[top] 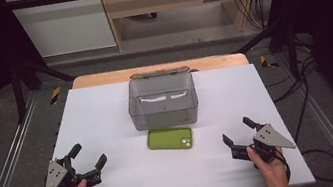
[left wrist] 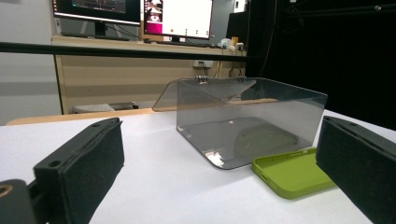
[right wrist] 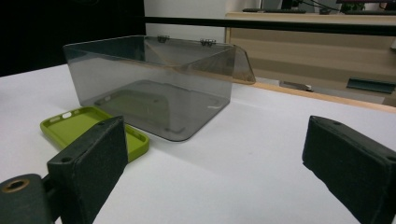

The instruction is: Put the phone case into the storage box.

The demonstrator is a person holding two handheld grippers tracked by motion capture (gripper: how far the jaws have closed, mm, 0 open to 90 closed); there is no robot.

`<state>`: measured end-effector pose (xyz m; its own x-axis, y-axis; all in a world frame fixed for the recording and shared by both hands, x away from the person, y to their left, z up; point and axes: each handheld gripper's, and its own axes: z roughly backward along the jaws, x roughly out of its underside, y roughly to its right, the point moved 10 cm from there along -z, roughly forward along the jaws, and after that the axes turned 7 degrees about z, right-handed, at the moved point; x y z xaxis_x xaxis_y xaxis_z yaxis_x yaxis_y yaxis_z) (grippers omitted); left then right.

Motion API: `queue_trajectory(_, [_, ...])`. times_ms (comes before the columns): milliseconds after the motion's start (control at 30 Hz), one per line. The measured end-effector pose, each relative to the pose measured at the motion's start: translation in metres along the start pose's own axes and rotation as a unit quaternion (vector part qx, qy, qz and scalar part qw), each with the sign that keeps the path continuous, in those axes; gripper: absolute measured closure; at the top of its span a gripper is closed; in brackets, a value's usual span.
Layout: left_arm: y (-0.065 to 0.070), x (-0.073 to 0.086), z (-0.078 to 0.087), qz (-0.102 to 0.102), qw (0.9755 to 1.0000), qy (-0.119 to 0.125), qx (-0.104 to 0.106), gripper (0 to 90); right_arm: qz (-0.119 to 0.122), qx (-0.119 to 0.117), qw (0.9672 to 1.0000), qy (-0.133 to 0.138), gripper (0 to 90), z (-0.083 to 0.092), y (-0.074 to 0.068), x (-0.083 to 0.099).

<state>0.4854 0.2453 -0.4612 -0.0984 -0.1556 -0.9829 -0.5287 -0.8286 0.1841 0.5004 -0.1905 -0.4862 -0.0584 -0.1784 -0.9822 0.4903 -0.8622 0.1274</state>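
Both tools empty, jaws spread wide: left tool [top: 87, 161] and right tool [top: 238, 131] resting low over the white surface [top: 107, 113], nothing between the pads. Green phone case [top: 170, 138] lying flat, open side up, ahead of and between the two tools, just in front of the clear plastic box [top: 163, 102] with its hinged lid thrown back. Seen ahead-right of the left tool's jaws, ahead-left of the right tool's.

Risks noted: thin, flat case offering little edge to pinch; likely to skate across the smooth surface under a one-sided push. Possible knock against the light box wall, shifting it. Soft case liable to flex and slip out mid-lift. Both tools converging on one item: collision hazard.
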Motion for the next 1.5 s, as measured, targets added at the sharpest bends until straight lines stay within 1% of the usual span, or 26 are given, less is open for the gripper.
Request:
queue_trajectory(233, [0.003, -0.001, 0.001, -0.002, 1.0, 0.0, 0.007, 0.9, -0.004, -0.002, 0.9999, -0.011, 5.5, -0.002, -0.002, 0.003])
queue_trajectory(333, [0.005, 0.0, 0.002, -0.003, 0.9999, -0.003, 0.01, 0.9, -0.006, -0.003, 0.9996, -0.029, 4.6, -0.004, -0.004, 0.006])
queue_trajectory(400, [0.005, 0.0, 0.002, -0.005, 0.9999, -0.004, 0.01, 0.9, -0.012, 0.004, 0.999, -0.043, 4.4, -0.006, -0.003, 0.009])
queue_trajectory(467, [0.005, 0.001, 0.002, -0.007, 0.9999, -0.005, 0.01, 0.9, -0.014, 0.017, 0.9972, -0.072, 4.5, -0.009, 0.0, 0.013])
queue_trajectory(500, [0.005, 0.001, 0.002, -0.007, 0.9999, -0.005, 0.01, 0.9, -0.014, 0.017, 0.9972, -0.072, 4.5, -0.009, 0.0, 0.013])
queue_trajectory(567, [0.005, 0.001, 0.003, -0.009, 0.9999, -0.006, 0.008, 0.9, -0.002, 0.03, 0.9937, -0.108, 4.9, -0.012, 0.001, 0.017])
queue_trajectory(600, [0.004, 0.001, 0.003, -0.009, 0.9999, -0.006, 0.007, 0.9, -0.003, 0.029, 0.9902, -0.137, 5.9, -0.017, 0.0, 0.019])
queue_trajectory(633, [0.004, 0.0, 0.003, -0.006, 0.9999, -0.005, 0.006, 1.0, -0.001, 0.029, 0.9882, -0.15, 6.3, -0.019, 0.0, 0.02])
queue_trajectory(700, [0.003, 0.0, 0.003, -0.004, 1.0, -0.004, 0.005, 0.9, 0.0, 0.029, 0.9872, -0.157, 6.2, -0.02, -0.001, 0.021])
queue_trajectory(733, [0.003, 0.001, 0.002, -0.003, 1.0, -0.005, 0.005, 1.0, -0.003, 0.023, 0.9851, -0.17, 6.2, -0.024, -0.003, 0.021])
queue_trajectory(833, [0.002, 0.002, 0.001, -0.003, 1.0, -0.007, 0.005, 1.0, -0.014, 0.015, 0.981, -0.193, 7.2, -0.03, -0.006, 0.02])
queue_trajectory(867, [0.002, 0.002, 0.001, -0.002, 1.0, -0.007, 0.005, 1.0, -0.014, 0.015, 0.981, -0.193, 7.2, -0.03, -0.006, 0.02])
queue_trajectory(900, [0.002, 0.001, 0.002, -0.004, 1.0, -0.007, 0.005, 0.9, -0.016, 0.011, 0.9796, -0.2, 7.5, -0.032, -0.007, 0.02])
queue_trajectory(933, [0.003, 0.001, 0.003, -0.002, 1.0, -0.007, 0.005, 0.9, -0.017, 0.004, 0.977, -0.213, 7.5, -0.035, -0.011, 0.019])
queue_trajectory(1000, [0.004, 0.001, 0.003, -0.002, 1.0, -0.007, 0.006, 1.0, -0.018, 0.001, 0.9763, -0.216, 7.5, -0.036, -0.013, 0.017])
queue_trajectory(1067, [0.005, 0.001, 0.003, -0.003, 0.9999, -0.007, 0.007, 1.0, -0.015, -0.007, 0.9742, -0.225, 7.5, -0.039, -0.019, 0.014])
queue_trajectory(1167, [0.006, 0.001, 0.003, -0.005, 0.9999, -0.007, 0.009, 1.0, -0.007, -0.021, 0.9701, -0.242, 7.5, -0.044, -0.029, 0.013])
queue_trajectory(1200, [0.006, 0.001, 0.003, -0.003, 0.9999, -0.008, 0.009, 1.0, 0.0, -0.031, 0.9668, -0.254, 7.7, -0.048, -0.037, 0.013])
queue_trajectory(1233, [0.006, 0.001, 0.003, -0.003, 0.9999, -0.008, 0.009, 0.9, 0.0, -0.031, 0.9668, -0.254, 7.7, -0.048, -0.037, 0.013])
queue_trajectory(1267, [0.005, 0.001, 0.003, -0.002, 0.9999, -0.008, 0.008, 0.9, 0.008, -0.042, 0.9649, -0.259, 8.0, -0.051, -0.044, 0.011])
queue_trajectory(1300, [0.005, 0.001, 0.003, -0.001, 0.9999, -0.008, 0.008, 0.9, 0.008, -0.042, 0.9649, -0.259, 8.0, -0.051, -0.044, 0.011])
queue_trajectory(1333, [0.005, 0.001, 0.003, 0.0, 0.9999, -0.008, 0.007, 0.9, 0.015, -0.053, 0.9635, -0.262, 9.3, -0.055, -0.052, 0.008])
queue_trajectory(1367, [0.005, 0.001, 0.003, 0.0, 0.9999, -0.008, 0.007, 0.9, 0.015, -0.053, 0.9635, -0.262, 9.3, -0.055, -0.052, 0.008])
queue_trajectory(1400, [0.005, 0.001, 0.003, 0.001, 0.9999, -0.009, 0.008, 0.9, 0.018, -0.063, 0.9621, -0.265, 10.0, -0.058, -0.058, 0.006])
queue_trajectory(1433, [0.005, 0.001, 0.003, 0.001, 0.9999, -0.01, 0.008, 0.9, 0.018, -0.063, 0.9621, -0.265, 10.0, -0.058, -0.058, 0.006])
queue_trajectory(1500, [0.006, 0.001, 0.003, 0.001, 0.9999, -0.01, 0.009, 0.9, 0.024, -0.074, 0.9605, -0.267, 12.5, -0.062, -0.066, 0.003])
